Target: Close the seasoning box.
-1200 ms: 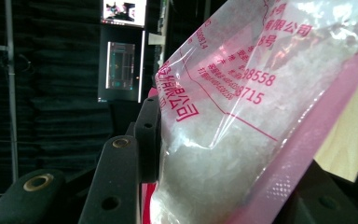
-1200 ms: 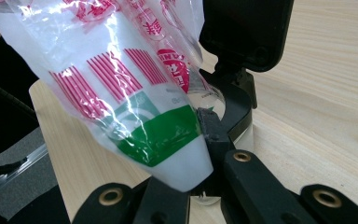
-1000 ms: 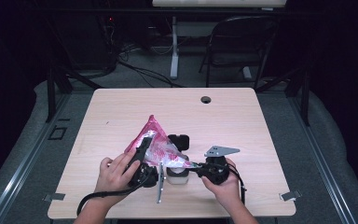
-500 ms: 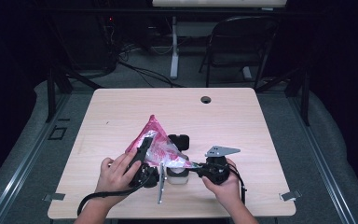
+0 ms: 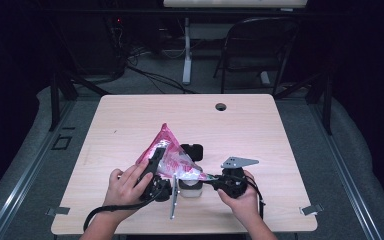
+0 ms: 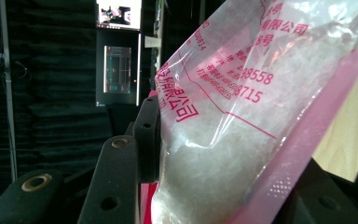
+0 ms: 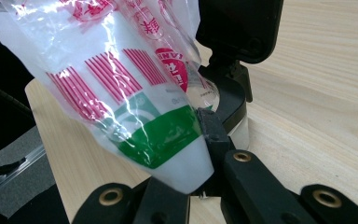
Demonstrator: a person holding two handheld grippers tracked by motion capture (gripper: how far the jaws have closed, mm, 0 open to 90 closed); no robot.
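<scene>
A clear and pink plastic bag [image 5: 170,152] of white grains stands tilted over the table's near middle, held by both grippers. My left gripper [image 5: 160,157] points up along the bag's left side. In the left gripper view its jaws press the bag [image 6: 242,116] from both sides. My right gripper [image 5: 206,178] is shut on the bag's lower right corner. In the right gripper view that corner [image 7: 168,140], printed green and red, is pinched between the jaws. Just under it sits a white container [image 5: 190,190] with a black top [image 7: 230,100] and a raised black lid [image 7: 237,28].
The wooden table [image 5: 260,130] has a round cable hole [image 5: 221,106] near its far edge. A folding chair [image 5: 260,45] and a desk leg stand beyond it. Cables trail from both grippers toward the near edge.
</scene>
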